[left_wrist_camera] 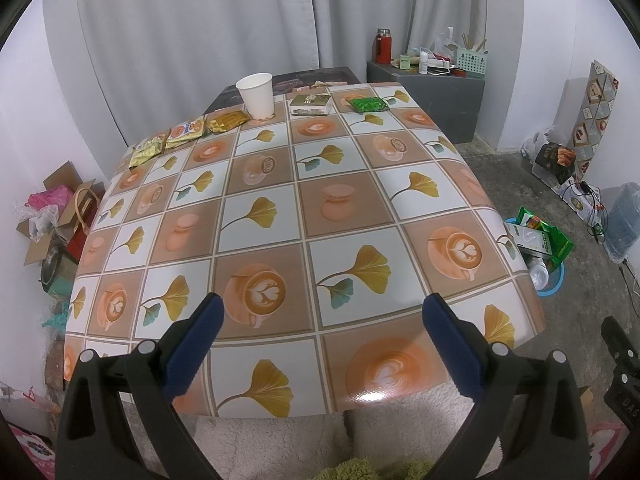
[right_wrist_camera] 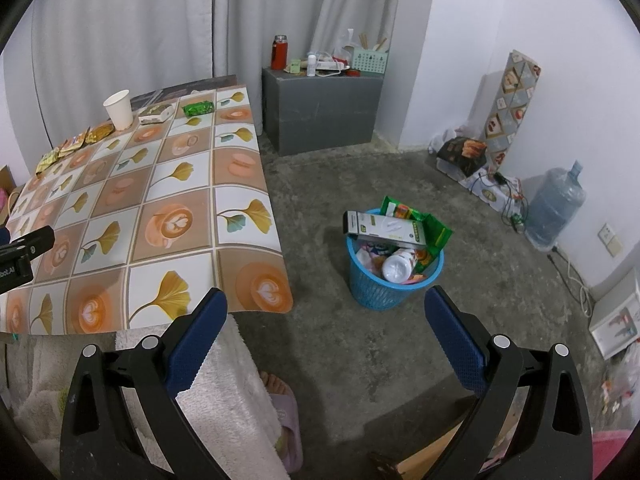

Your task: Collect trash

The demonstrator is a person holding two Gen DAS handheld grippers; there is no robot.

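A white paper cup [left_wrist_camera: 256, 94] stands at the far edge of the table [left_wrist_camera: 304, 216]. Beside it lie a small box [left_wrist_camera: 311, 104], a green packet [left_wrist_camera: 367, 104], a gold packet [left_wrist_camera: 226, 121] and more snack wrappers [left_wrist_camera: 168, 142]. A blue trash basket [right_wrist_camera: 394, 270], full of packets and a bottle, stands on the floor right of the table; it also shows in the left wrist view [left_wrist_camera: 542, 252]. My left gripper [left_wrist_camera: 322, 312] is open and empty over the near table edge. My right gripper [right_wrist_camera: 326, 304] is open and empty above the floor, left of the basket.
A grey cabinet [right_wrist_camera: 324, 112] with a red flask and clutter stands at the back. A water jug [right_wrist_camera: 554, 206] and boxes line the right wall. Cardboard boxes and bags [left_wrist_camera: 52, 216] lie left of the table. A slippered foot [right_wrist_camera: 284, 412] is below.
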